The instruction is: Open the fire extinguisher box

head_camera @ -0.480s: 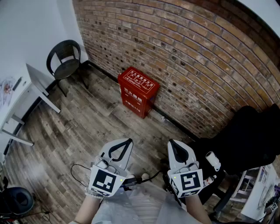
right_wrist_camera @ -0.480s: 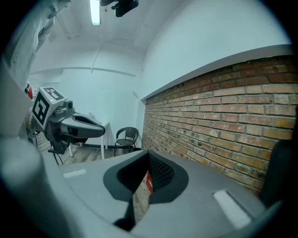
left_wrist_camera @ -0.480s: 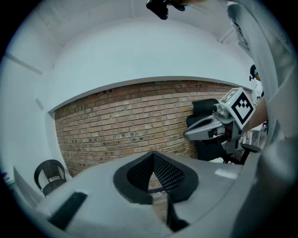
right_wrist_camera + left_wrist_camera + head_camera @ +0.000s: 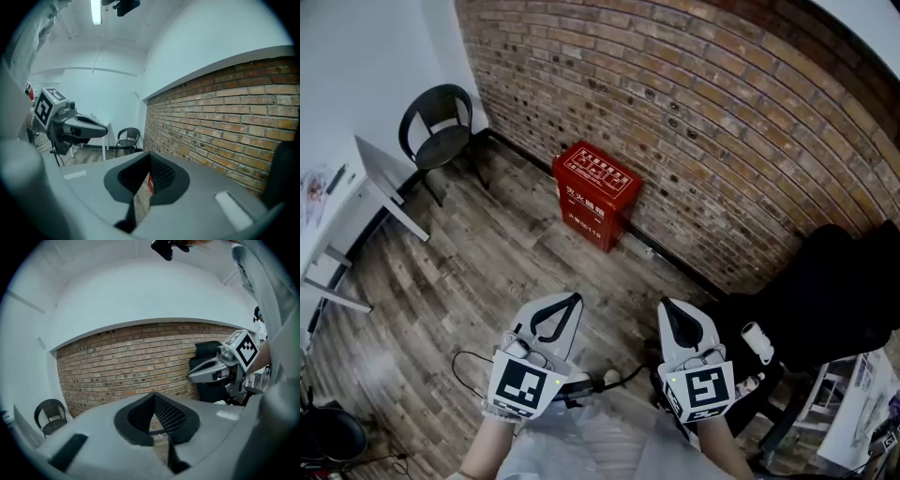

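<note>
Standing shut on the wooden floor [image 4: 487,267], a red fire extinguisher box [image 4: 595,195] had its back against a brick wall [image 4: 722,112], with white lettering on its lid and front. From the head view, the left tongs [image 4: 569,307] and the right tongs [image 4: 667,309] were held side by side low in the frame, each carrying a cube with square markers, and both pointed toward the wall. The box lay well ahead of them and touched neither, roughly in line with the tip of the left tongs. Each pair of tongs was closed tip to tip with nothing held. In the right gripper view, a sliver of the red box showed through the slit between the closed tips.

At the far left stood a white counter [image 4: 375,178] on pale metal legs. A black chair [image 4: 439,127] sat in the corner where a white wall met the brick. A thin black cable [image 4: 467,361] looped on the floor just beside the left tongs. A bulky black seat [image 4: 834,300] filled the right edge.
</note>
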{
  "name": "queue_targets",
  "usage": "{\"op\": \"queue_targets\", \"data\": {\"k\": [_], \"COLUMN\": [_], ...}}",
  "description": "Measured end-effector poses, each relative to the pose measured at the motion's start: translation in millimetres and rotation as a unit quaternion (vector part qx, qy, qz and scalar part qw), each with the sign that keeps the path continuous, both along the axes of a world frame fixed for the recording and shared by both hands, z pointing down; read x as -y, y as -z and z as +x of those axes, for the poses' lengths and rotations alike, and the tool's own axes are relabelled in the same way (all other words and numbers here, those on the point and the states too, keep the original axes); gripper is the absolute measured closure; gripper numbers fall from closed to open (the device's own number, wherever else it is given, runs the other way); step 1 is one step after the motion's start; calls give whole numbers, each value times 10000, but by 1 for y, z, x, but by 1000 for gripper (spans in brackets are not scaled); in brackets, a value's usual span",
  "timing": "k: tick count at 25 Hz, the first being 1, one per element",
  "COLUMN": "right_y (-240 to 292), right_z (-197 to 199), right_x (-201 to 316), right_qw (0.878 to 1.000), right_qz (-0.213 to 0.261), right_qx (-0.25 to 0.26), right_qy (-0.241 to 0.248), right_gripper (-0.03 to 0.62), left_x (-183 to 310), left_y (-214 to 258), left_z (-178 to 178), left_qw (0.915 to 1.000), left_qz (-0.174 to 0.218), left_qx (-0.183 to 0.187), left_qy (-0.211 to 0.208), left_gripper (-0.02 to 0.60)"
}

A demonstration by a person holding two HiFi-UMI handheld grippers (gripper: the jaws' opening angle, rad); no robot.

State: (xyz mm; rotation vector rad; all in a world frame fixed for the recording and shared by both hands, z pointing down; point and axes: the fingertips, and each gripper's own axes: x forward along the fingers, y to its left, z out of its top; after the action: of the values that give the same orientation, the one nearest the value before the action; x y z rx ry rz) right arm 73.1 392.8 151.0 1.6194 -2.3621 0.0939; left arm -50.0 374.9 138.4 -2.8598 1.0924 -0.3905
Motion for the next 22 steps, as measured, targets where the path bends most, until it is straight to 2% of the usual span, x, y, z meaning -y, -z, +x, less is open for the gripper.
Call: {"op": "queue_targets", "data": {"k": [11, 18, 22], "right_y": [3, 8, 8], "right_z": [-5, -15, -22], "right_x": [2, 7, 6], "right_qw": [9999, 9999, 9999], "right_qz": [9, 108, 118], "right_qx": [136, 53, 44], "right_qy": [-50, -58, -69], "right_gripper": [585, 585, 585], "left_x": [4, 8, 9], "left_y": [-1, 4, 3], "left_z": [-10, -23, -30], "left_qw": [10000, 9998, 9998], "left_qz": [-6, 49, 42], "left_qx": [8, -155, -129], "left_qy": [29, 129, 119], "left_gripper": [581, 581, 581]}}
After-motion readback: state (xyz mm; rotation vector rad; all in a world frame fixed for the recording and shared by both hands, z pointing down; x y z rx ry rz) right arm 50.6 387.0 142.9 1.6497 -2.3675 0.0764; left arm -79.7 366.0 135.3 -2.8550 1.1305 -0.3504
